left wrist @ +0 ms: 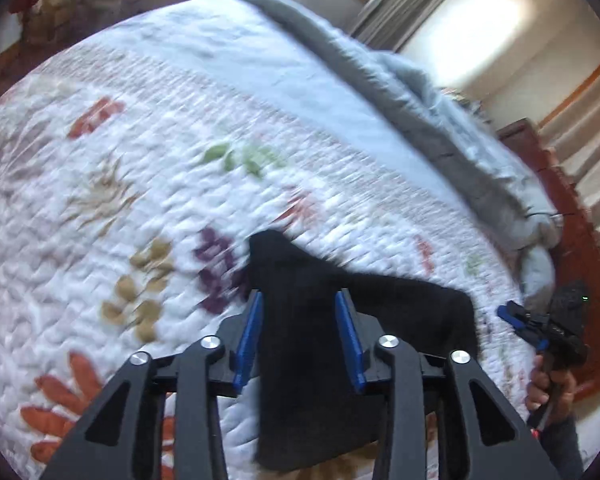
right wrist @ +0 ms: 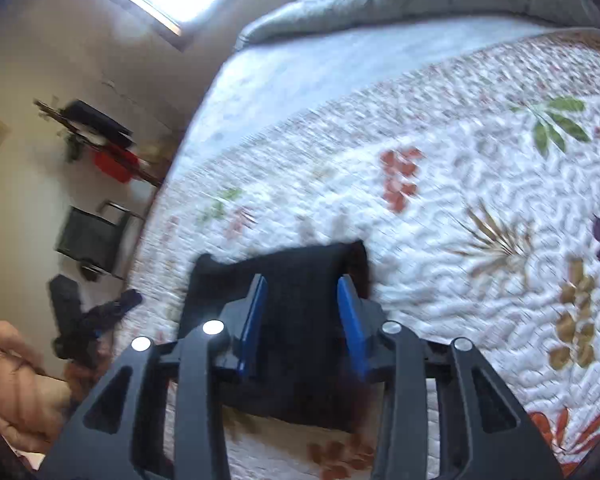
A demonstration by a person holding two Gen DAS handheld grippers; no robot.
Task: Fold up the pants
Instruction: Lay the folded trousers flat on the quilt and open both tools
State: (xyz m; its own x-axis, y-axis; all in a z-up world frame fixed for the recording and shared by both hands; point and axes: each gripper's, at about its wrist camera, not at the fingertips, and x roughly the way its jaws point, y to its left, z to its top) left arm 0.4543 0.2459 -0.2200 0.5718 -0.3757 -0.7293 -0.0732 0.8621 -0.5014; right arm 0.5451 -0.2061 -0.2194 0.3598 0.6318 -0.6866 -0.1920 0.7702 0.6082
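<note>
Left tongs [left wrist: 299, 300] and right tongs [right wrist: 303, 286] both stand apart, the black pants [left wrist: 320, 344] lying on the bed [left wrist: 140, 184] directly under each, long axis apparently running between them, near the bed's near edge.

A bed [left wrist: 148, 208] is wearing a floral quilt; black pants [left wrist: 312, 360] are lying near its edge, a grey blanket [left wrist: 440, 120] bunching along the far edge.
</note>
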